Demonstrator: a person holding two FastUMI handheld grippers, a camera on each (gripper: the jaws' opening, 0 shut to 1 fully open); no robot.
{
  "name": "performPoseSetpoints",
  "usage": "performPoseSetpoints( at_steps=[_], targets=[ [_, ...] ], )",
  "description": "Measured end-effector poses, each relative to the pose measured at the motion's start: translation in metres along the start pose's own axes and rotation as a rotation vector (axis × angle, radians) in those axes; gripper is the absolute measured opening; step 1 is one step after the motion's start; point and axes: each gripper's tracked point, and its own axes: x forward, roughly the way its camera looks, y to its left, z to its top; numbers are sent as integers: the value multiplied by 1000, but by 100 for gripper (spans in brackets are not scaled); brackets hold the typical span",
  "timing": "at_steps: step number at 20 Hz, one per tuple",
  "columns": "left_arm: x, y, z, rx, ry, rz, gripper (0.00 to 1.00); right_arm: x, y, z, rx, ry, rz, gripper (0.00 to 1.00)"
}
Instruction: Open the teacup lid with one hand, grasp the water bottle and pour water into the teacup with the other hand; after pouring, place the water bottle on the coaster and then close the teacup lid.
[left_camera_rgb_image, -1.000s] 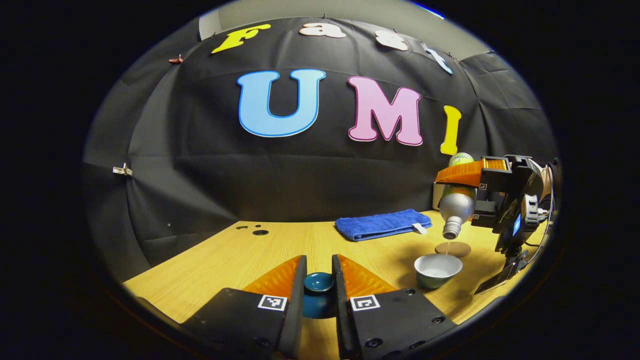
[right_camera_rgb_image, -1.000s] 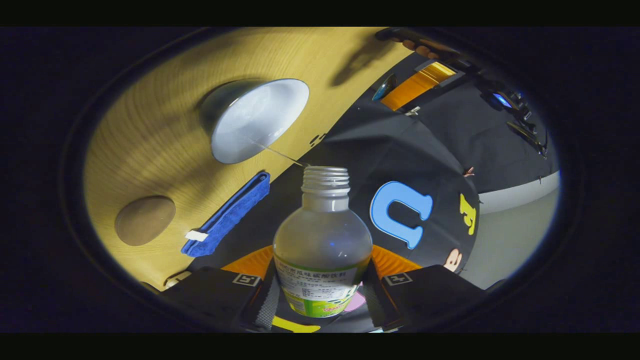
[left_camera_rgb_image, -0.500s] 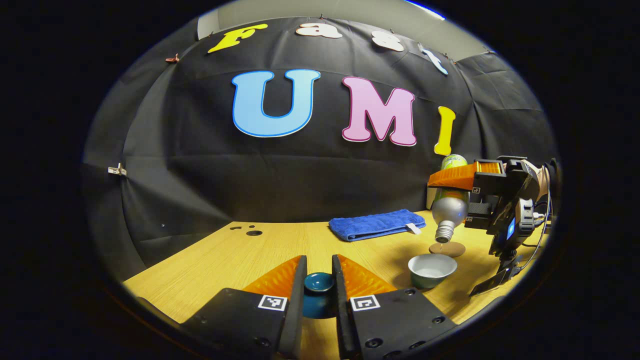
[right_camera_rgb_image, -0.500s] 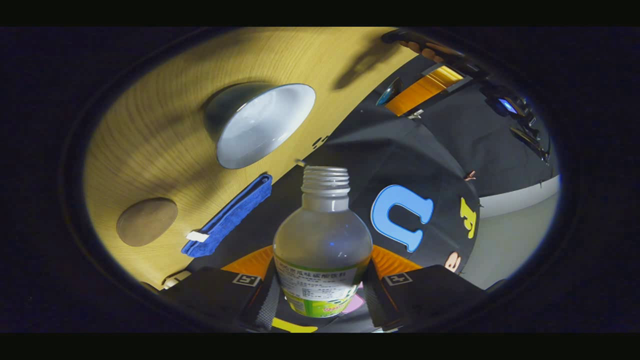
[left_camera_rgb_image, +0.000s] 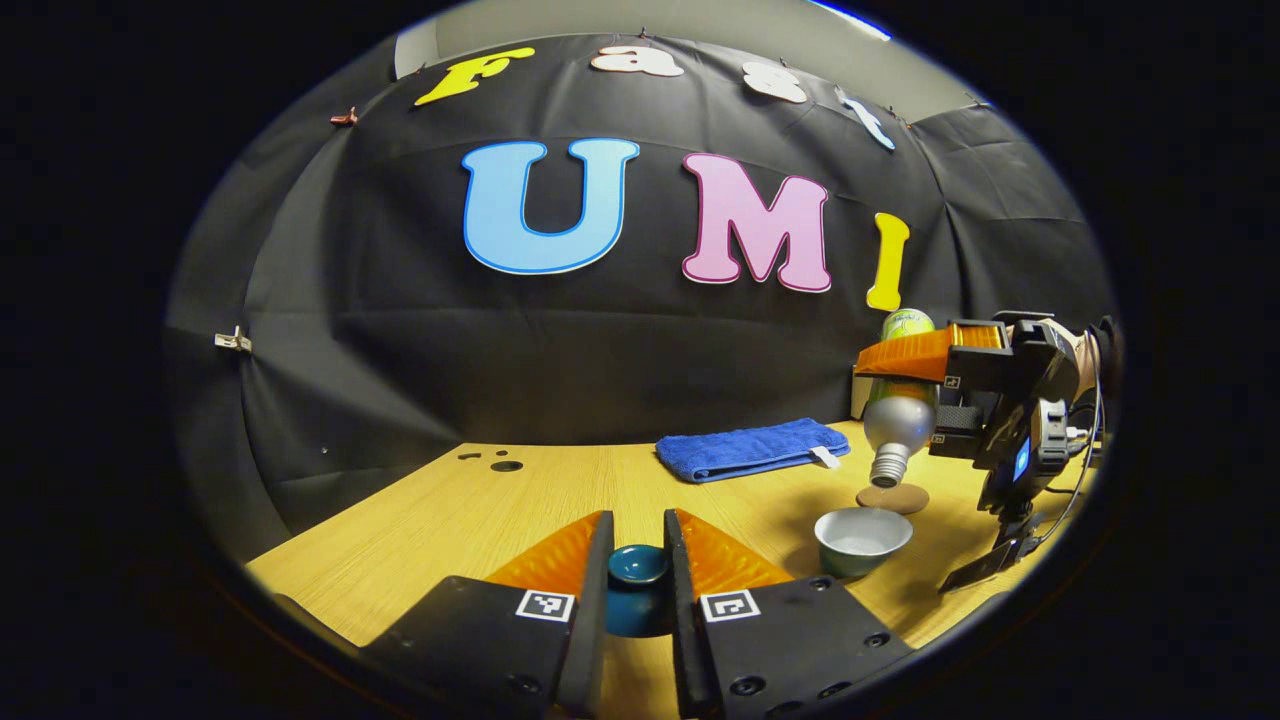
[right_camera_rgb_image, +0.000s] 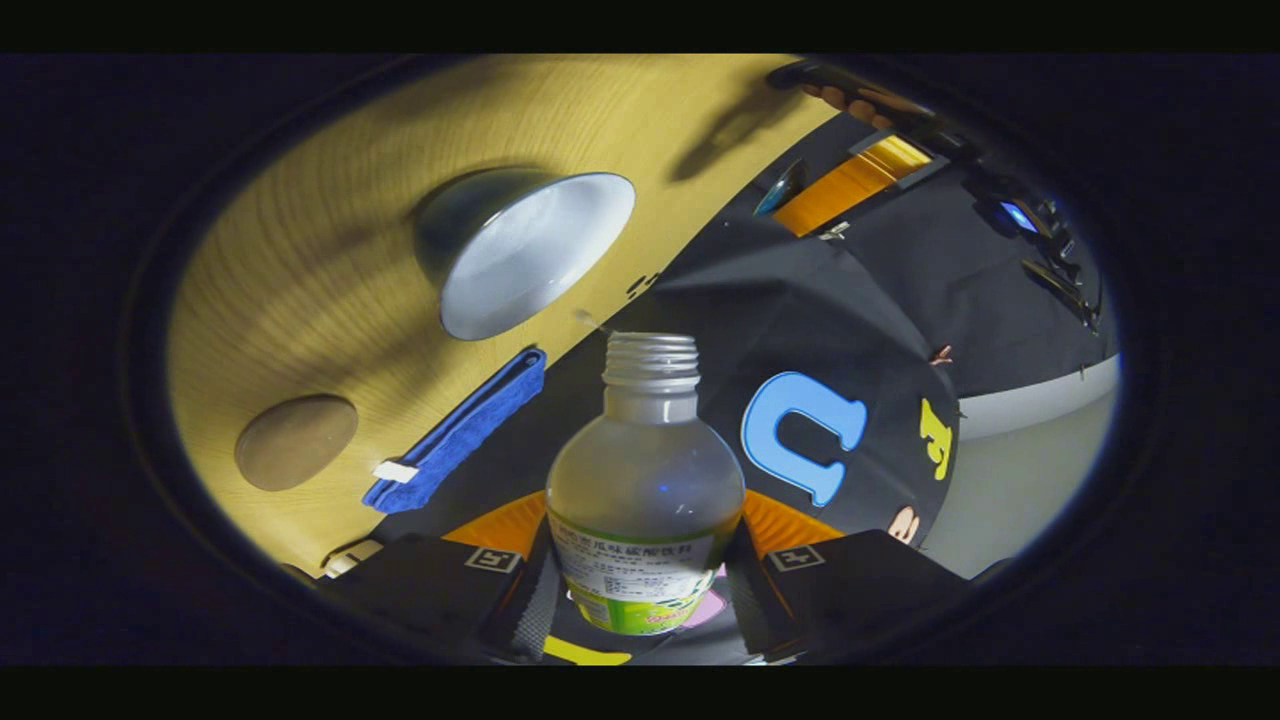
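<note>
Right gripper view: stream stopped; jaws still clamp water bottle (right_camera_rgb_image: 645, 480), left's the lid (left_camera_rgb_image: 637, 565).

The left gripper (left_camera_rgb_image: 640, 590) clamps a dark teal ceramic lid (left_camera_rgb_image: 637, 565) above the wooden table (left_camera_rgb_image: 450, 520). Farther right, the right gripper (left_camera_rgb_image: 915, 365) holds a clear plastic bottle (left_camera_rgb_image: 893, 425) mouth-down over the pale round teacup (left_camera_rgb_image: 862, 535) (apparently holding water), near a folded blue towel (left_camera_rgb_image: 750, 450).

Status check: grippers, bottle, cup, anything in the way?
Left gripper shut on teacup lid. Right gripper shut on water bottle, tipped mouth-down above open teacup. Coaster bare beyond the cup; nothing blocking.
</note>
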Motion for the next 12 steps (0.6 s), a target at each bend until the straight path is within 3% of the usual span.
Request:
performPoseSetpoints(
  at_steps=[12],
  targets=[
    [0,0,-1,0,0,1,34,-1,-1,3,5,0,5,74]
  ],
)
